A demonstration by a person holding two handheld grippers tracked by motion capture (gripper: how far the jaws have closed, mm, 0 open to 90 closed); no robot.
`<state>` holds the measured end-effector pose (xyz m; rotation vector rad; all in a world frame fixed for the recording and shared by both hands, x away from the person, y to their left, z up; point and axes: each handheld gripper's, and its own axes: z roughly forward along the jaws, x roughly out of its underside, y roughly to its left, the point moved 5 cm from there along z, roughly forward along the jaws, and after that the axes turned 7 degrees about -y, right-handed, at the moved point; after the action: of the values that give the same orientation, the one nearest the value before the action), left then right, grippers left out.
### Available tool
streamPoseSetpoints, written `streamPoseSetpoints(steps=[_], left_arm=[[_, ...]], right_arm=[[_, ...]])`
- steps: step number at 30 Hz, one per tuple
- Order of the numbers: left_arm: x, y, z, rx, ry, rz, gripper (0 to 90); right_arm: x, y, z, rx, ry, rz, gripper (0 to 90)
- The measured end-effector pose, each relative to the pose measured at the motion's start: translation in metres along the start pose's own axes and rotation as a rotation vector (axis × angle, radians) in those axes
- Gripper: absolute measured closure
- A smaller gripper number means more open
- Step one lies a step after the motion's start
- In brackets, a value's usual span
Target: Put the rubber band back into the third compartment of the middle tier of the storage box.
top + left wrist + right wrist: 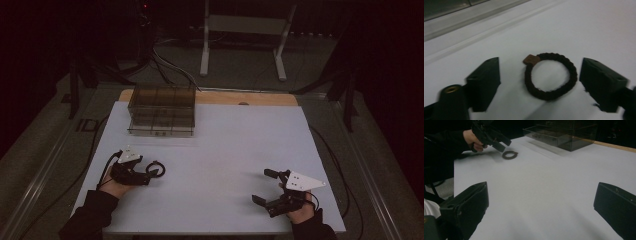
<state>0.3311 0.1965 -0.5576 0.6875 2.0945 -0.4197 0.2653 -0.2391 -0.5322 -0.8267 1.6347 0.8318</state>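
Dark brown braided fabric hair tie with a small tan leather tab point(550, 75), lying flat on the white table sheet point(225, 150) near its left front, squarely between the wide-spread jaws of the left gripper point(541, 80) but not yet pinched or lifted. Judged an early stage: approach made, with grasp, carry and placing all left, perhaps toward the smoky clear plastic drawer box point(161, 110) well apart at the far side. Right gripper point(266, 187) also spread wide, holding nothing, idle near the right front.
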Motion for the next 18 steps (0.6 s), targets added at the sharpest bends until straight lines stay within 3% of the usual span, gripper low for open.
streamPoseSetpoints(steps=[5,11,18], left_arm=[[0.001,0.002,0.003,-0.031,0.024,-0.002,42.3],[0.003,0.005,0.007,-0.040,0.044,-0.008,53.3],[0.005,0.005,0.011,-0.049,0.071,0.019,71.1]], right_arm=[[0.000,-0.001,0.000,0.002,0.000,0.002,0.0],[0.000,0.000,0.000,0.001,0.001,0.002,0.0],[0.001,0.000,0.000,0.001,0.006,0.004,0.0]])
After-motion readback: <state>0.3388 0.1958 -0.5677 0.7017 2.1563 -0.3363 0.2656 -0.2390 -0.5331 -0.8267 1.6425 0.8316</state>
